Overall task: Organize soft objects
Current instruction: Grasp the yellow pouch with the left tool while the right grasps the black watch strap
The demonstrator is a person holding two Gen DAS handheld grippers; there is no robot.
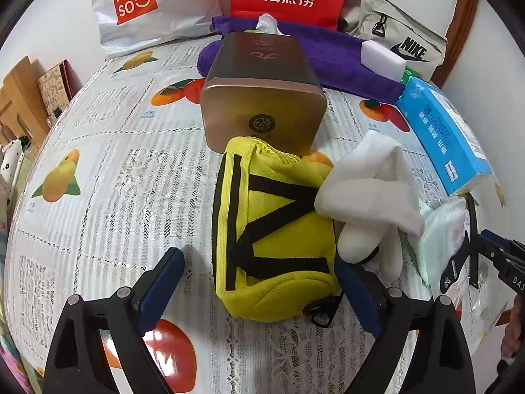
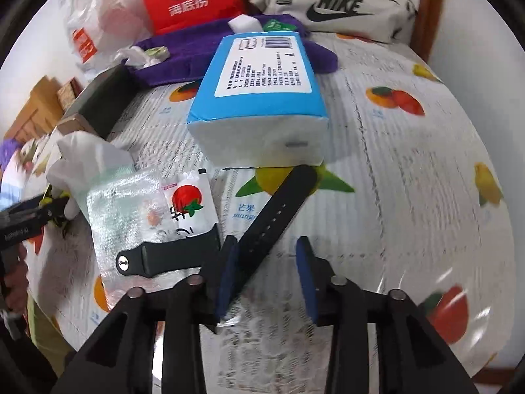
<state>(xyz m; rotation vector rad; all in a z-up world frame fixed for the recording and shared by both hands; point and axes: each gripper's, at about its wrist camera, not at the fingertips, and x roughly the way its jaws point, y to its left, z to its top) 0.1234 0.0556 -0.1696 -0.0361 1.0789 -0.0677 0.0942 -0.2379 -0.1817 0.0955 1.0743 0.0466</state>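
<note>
My left gripper (image 1: 259,282): jaws wide, straddling the yellow pouch (image 1: 275,229), pads not pressing | my right gripper (image 2: 267,272): jaws part-open, black watch strap (image 2: 272,213) passing between, left pad touching, no grip | white sock (image 1: 367,193): draped over pouch's right edge | blue tissue pack (image 2: 262,98): beyond strap | table (image 1: 131,164): fruit-print cloth.

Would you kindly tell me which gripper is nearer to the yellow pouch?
Left. The left gripper is open, its fingers on either side of the yellow pouch's near end. The right gripper is off beyond the white cloth, over a black watch strap.
</note>
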